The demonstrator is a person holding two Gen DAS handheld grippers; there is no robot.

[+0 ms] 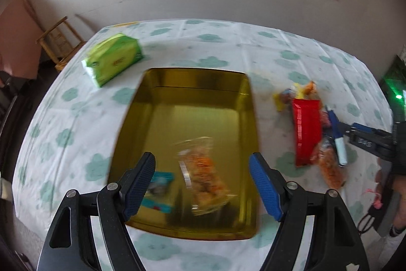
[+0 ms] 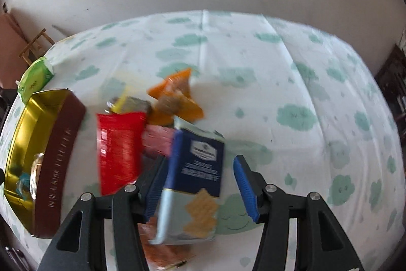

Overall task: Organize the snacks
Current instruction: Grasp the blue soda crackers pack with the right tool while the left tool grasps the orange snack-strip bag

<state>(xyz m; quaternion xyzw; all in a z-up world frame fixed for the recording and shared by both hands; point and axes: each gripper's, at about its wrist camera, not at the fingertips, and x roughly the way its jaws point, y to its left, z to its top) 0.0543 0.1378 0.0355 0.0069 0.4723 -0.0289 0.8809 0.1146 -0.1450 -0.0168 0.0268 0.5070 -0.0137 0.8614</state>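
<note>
Two snacks are lodged in the gold tin [image 1: 198, 103]; a pile [image 2: 142, 128] remains at its 3 o'clock. Left hand-held gripper [image 1: 203, 184] is released; right hand-held gripper [image 2: 200, 189] is parted around the blue cracker box [image 2: 200, 164], grip not determinable.

A table under a cloud-print cloth [image 1: 291, 57] holds a gold tin [image 1: 162, 116] at centre, a green tissue pack [image 1: 114, 59] upper left, and a snack pile [image 1: 308, 128] at right.

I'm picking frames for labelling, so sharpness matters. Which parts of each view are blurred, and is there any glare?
Left wrist view: the clear snack bag in the gold tin is smeared by motion; the tin's floor throws soft glare; the window is blown out. Right wrist view: the red packet and orange packet are smeared, the blue cracker pack readable only in part.
</note>
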